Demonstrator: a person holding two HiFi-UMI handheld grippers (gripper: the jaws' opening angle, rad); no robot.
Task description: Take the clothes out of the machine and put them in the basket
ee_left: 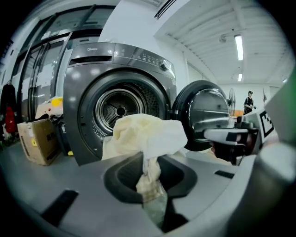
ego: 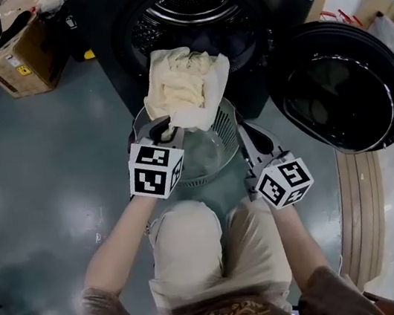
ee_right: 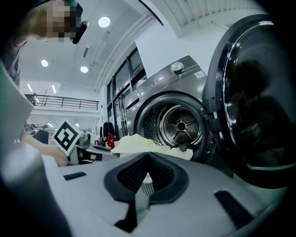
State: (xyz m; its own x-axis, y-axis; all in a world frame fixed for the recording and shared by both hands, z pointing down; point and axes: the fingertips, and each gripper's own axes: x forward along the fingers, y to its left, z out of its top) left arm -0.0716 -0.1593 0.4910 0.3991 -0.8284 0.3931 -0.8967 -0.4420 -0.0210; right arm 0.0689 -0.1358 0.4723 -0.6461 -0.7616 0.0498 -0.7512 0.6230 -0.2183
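The fingers of the left gripper [ego: 164,130] grip a cream garment [ego: 185,87], out of the machine [ego: 190,11] at 12 o'clock and above the basket [ego: 229,123] but unreleased, while the right gripper [ego: 244,131] has its fingers closed on nothing.

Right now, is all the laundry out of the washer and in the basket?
Nearly. Done: the door is open and the cream cloth is out of the drum. In hand: the left claw grips it above the basket. Left: drop it in; the drum's visible part looks empty.
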